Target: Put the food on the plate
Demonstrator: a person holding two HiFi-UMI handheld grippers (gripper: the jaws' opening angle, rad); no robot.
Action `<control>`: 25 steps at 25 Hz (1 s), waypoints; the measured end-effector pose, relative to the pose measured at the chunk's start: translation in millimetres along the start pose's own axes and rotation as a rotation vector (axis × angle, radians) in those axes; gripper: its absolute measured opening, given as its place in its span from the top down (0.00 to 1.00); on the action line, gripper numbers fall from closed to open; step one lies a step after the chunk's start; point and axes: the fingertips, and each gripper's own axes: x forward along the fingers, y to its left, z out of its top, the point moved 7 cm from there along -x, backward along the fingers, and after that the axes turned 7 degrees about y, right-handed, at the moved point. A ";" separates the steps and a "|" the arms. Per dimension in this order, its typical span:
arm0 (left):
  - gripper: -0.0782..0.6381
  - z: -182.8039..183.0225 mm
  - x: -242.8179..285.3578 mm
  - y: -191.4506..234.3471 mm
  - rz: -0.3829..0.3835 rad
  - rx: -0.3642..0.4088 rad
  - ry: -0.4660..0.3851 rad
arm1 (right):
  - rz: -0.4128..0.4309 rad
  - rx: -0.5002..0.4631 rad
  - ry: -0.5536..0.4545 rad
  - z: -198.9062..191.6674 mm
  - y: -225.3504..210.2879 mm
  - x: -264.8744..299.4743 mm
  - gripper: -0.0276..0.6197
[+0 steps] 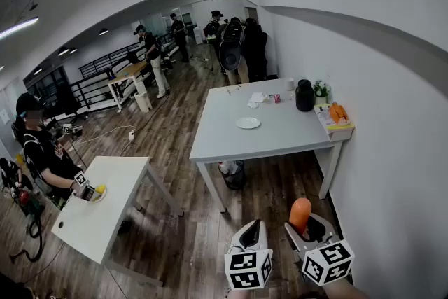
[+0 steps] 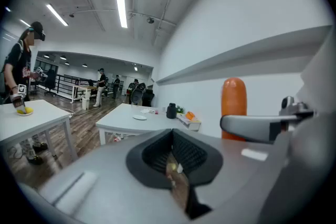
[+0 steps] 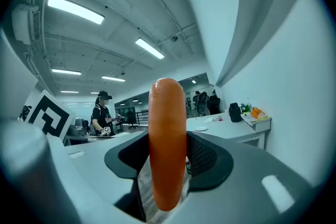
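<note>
So this one's barely started, I'd say. The sausage (image 3: 168, 149) is already picked up: the right tool (image 1: 306, 227) is pinching it near its lower end, pads pressed on both sides. But the plate (image 1: 248, 122) is empty and sits way over on the grey table (image 1: 280, 140), well apart from both tools, which hang over the wood floor (image 1: 196, 234). What's left: walk it over, lower it onto the plate, let go.

The left tool (image 1: 250, 238) has its jaws pressed together with nothing in them.

The sausage stands pretty much upright in the right gripper view. Its long axis runs straight out of the jaws and the rounded free end points up. It'll probably need tipping flat to lie on the plate.
</note>
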 end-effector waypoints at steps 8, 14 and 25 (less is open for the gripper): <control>0.88 -6.9 -1.7 41.2 0.019 -0.036 0.038 | 0.032 0.024 0.023 -7.7 24.7 31.6 0.62; 0.88 -4.2 31.5 78.5 0.057 -0.068 0.062 | 0.054 0.039 0.049 -7.3 13.6 83.9 0.62; 0.88 63.1 194.8 161.6 0.102 -0.050 0.009 | 0.095 0.011 0.046 44.8 -67.9 264.7 0.62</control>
